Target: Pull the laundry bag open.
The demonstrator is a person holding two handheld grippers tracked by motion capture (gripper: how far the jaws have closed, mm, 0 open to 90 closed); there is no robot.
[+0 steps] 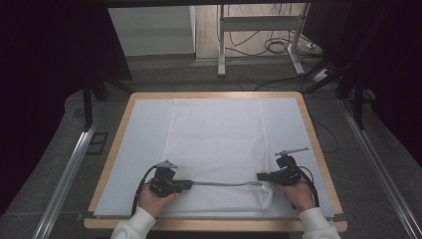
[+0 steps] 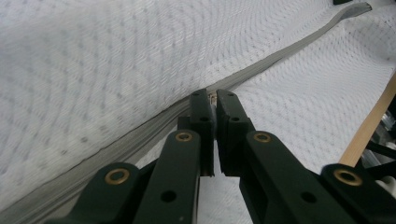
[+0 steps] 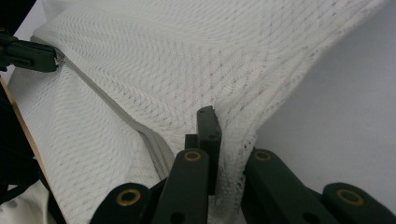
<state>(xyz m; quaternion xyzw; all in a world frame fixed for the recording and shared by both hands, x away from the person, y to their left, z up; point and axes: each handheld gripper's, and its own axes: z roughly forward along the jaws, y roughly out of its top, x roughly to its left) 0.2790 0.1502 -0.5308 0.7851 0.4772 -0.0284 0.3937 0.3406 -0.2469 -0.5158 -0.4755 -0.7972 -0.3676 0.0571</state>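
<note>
My left gripper point(image 2: 214, 100) pinches the zip pull point(image 2: 213, 98) on a white mesh bag point(image 1: 214, 144) lying flat mid-table; my right gripper point(image 3: 219, 122) clamps the bag's corner. Too hard a tug could snag the zip point(image 1: 219, 183) or tear mesh. Pale mat point(image 1: 144, 124), wooden-edged table point(image 1: 115, 144), cables point(image 1: 273, 45) beyond.

Legible text, labels, brands, numbers, signs: none. No marking can be read in the high view or in either gripper view.
</note>
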